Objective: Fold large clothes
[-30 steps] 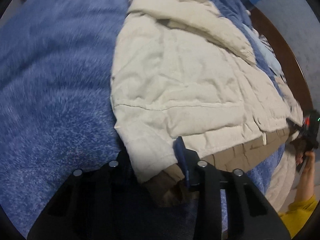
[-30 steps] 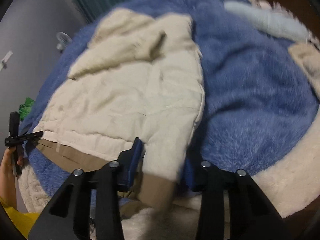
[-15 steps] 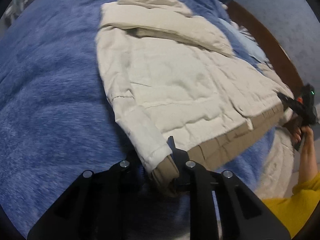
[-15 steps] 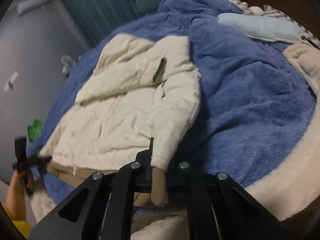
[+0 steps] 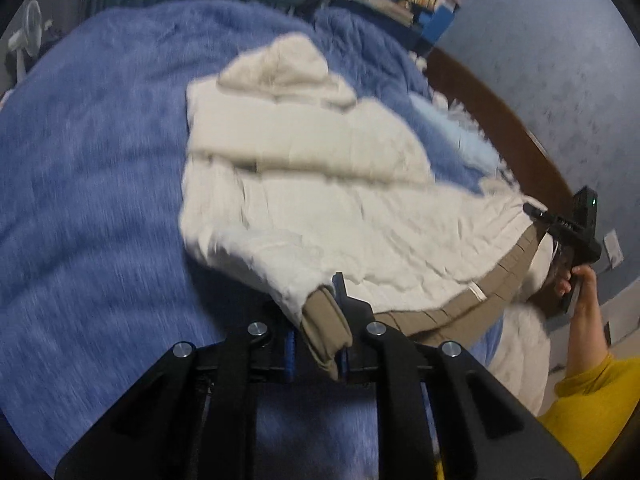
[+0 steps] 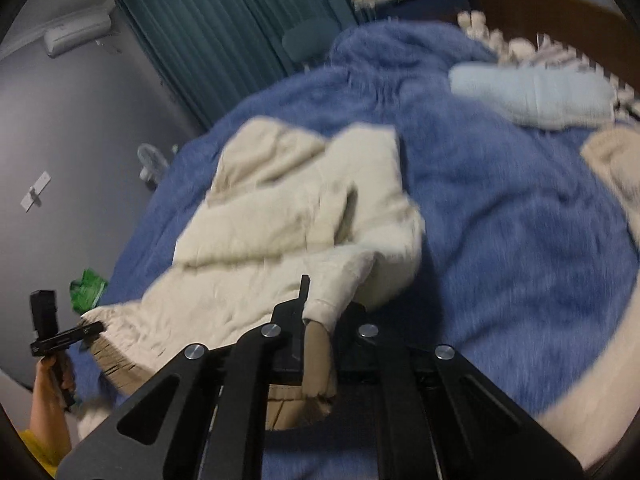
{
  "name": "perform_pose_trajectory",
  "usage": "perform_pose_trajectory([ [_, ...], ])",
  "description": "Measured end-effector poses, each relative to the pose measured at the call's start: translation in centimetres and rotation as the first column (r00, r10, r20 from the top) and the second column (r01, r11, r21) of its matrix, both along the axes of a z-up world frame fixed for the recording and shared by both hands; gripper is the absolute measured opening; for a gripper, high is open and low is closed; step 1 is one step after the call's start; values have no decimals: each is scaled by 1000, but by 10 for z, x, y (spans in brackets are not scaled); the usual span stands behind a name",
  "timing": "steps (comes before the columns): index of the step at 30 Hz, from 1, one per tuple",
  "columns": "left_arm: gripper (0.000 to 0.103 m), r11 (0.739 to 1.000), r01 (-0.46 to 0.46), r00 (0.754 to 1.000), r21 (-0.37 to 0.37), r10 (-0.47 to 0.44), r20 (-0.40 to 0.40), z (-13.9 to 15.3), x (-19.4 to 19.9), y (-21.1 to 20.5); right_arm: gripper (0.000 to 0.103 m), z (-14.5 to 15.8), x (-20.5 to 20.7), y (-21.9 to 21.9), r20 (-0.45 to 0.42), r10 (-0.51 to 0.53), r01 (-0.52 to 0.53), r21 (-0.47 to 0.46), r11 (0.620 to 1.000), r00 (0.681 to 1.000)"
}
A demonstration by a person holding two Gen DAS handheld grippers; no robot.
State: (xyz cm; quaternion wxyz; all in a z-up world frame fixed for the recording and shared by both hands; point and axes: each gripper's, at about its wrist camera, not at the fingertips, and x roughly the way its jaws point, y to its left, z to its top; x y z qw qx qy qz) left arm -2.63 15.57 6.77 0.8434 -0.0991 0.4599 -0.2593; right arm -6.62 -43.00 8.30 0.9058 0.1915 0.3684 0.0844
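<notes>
Left claw (image 5: pixel 318 330) is clenched on the tan ribbed hem (image 5: pixel 326 332) of the cream jacket (image 5: pixel 320 200), at its near-left corner. A second ago the jaws stood apart around this corner with the cloth loose between them; they have just been closing and now pinch it. Right claw (image 6: pixel 318 338) is clenched too, gripping the tan cuff (image 6: pixel 318 344) at the other near corner; it closed a touch sooner and has held since. Both corners now sit higher than before, and the near edge of the jacket has peeled up off the blue blanket (image 5: pixel 92 200), where earlier it lay flat.

Farther out, the body of the jacket stays on the blanket, with a sleeve folded across the chest and the hood (image 5: pixel 280 64) at the far end, near the bed's wooden frame (image 5: pixel 500 116). In the left view, the hand (image 5: pixel 578 280) holding the right claw shows at the right edge.

Judgement: the grasp step is done and the lift has begun. Next probably carry the hem toward the hood to fold the jacket in half. Risk: the thick hem slips out, or the tucked sleeve slides loose.
</notes>
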Motion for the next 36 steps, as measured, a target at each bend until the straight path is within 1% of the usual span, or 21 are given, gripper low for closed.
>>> perform_pose_trajectory([
  [3,12,999,-48,998,-12,49,38,16,28,6,7,14,38,3,46,-46,46,5,999,998],
  [6,12,995,-94,993,-28,95,67,32,67,9,8,23,77,2,75,-71,71,1,997,995],
  [8,12,993,-115,989,-32,117,85,40,100,7,8,25,106,-2,71,-93,93,-8,996,993],
  [9,12,992,-124,988,-32,126,90,42,112,6,8,25,121,-5,65,-104,105,-2,994,992],
  [10,12,989,-141,985,-34,143,95,45,131,5,8,25,140,-8,60,-121,121,3,993,991],
  [13,15,982,-183,977,-35,186,104,44,183,0,9,21,183,-11,51,-160,160,1,987,986],
  [15,16,976,-211,973,-49,215,82,37,220,-2,9,16,205,-10,44,-177,177,-6,984,983],
  [16,16,975,-218,973,-47,221,71,34,232,-2,10,13,217,-9,38,-182,183,-14,983,983],
  [19,17,972,-233,972,-19,233,38,18,278,-6,11,0,256,-4,10,-185,185,-51,981,983],
  [21,18,969,-248,969,-4,248,10,6,302,-9,12,-9,283,-5,-17,-181,180,-49,982,983],
  [23,18,965,-263,965,19,263,-9,-6,324,-11,13,-23,310,-14,-51,-187,188,16,982,981],
  [25,20,961,-271,962,56,272,-18,-19,346,-18,13,-38,332,-20,-88,-196,200,43,979,977],
  [28,21,957,-268,961,108,273,-39,-41,369,-27,13,-66,358,-19,-140,-213,220,31,975,967],
  [29,21,955,-269,958,125,279,-62,-53,377,-29,13,-74,363,-17,-151,-216,222,23,975,965],
  [31,21,951,-286,951,116,297,-91,-68,388,-28,13,-91,373,-14,-174,-227,231,6,973,958],
  [32,23,949,-295,947,107,305,-98,-73,389,-27,16,-97,376,-13,-180,-227,231,2,973,957],
  [33,26,949,-301,945,93,310,-106,-77,390,-26,21,-101,377,-11,-187,-223,227,3,974,957],
  [34,29,949,-302,944,84,311,-113,-78,389,-27,24,-103,377,-10,-188,-221,226,3,974,957],
  [35,40,951,-302,944,67,308,-118,-78,388,-27,34,-103,375,-8,-184,-212,218,8,976,960],
  [36,55,954,-299,946,35,301,-119,-76,385,-27,54,-101,374,-6,-174,-195,202,23,979,965],
])
